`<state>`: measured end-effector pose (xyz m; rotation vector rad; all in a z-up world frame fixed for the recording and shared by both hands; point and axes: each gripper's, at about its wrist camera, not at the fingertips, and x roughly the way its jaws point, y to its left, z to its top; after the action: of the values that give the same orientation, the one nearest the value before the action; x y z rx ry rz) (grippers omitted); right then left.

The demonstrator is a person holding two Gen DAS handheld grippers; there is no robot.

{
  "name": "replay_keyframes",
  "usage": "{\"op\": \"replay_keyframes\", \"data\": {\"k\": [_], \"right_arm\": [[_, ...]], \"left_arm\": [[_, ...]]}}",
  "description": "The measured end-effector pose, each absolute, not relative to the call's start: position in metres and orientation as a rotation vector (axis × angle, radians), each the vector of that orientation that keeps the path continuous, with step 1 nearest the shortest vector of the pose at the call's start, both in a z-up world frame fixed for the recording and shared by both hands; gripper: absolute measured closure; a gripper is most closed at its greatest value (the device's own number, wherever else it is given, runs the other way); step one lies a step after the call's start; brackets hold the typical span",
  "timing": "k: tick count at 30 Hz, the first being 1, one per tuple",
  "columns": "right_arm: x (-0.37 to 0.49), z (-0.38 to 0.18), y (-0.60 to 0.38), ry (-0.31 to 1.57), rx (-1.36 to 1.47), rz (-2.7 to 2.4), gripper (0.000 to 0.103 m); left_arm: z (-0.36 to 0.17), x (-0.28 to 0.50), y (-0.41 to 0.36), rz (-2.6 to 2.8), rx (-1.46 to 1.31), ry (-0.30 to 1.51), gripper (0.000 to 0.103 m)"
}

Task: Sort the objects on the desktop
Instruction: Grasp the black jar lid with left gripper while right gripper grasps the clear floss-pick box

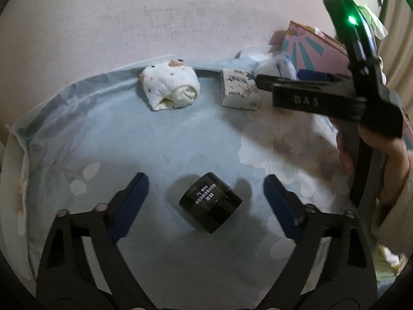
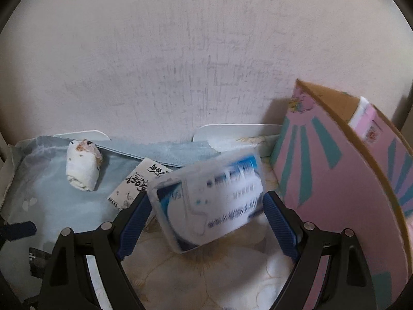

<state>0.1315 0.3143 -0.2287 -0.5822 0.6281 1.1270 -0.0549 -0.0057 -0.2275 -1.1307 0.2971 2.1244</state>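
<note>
In the left wrist view my left gripper [image 1: 206, 183] is open and empty, its blue pads either side of a black cylindrical jar [image 1: 210, 202] lying on the pale blue cloth, not touching it. In the right wrist view my right gripper [image 2: 206, 204] is shut on a clear plastic box with a blue and white label [image 2: 209, 201], held tilted above the cloth beside the pink and teal cardboard box [image 2: 343, 180]. The right gripper also shows in the left wrist view [image 1: 260, 80] at the right.
A rolled white patterned towel [image 1: 170, 87] [image 2: 82, 168] and a small white printed packet [image 1: 238, 90] [image 2: 140, 180] lie near the wall. The pink box [image 1: 309, 49] stands at the right. White table edge [image 1: 13, 180] runs at the left.
</note>
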Motion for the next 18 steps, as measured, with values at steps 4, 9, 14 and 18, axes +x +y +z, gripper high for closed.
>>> {"op": "replay_keyframes", "data": {"k": [4,9,14,18], "right_arm": [[0.136,-0.229,0.326,0.633,-0.6,1.155,0.018],[0.145,-0.223,0.336,0.702,-0.54,1.148,0.017],[0.161,-0.225,0.344,0.9,-0.362,1.053,0.017],[0.179,-0.235,0.346,0.993,-0.22,1.014,0.017]], "left_arm": [[-0.23,-0.055,-0.003,2.096,-1.136,0.319,0.035],[-0.232,-0.054,-0.003,2.096,-1.118,0.336,0.06],[-0.233,-0.055,-0.004,2.092,-1.111,0.326,0.062],[-0.233,-0.055,-0.005,2.092,-1.113,0.316,0.062]]}}
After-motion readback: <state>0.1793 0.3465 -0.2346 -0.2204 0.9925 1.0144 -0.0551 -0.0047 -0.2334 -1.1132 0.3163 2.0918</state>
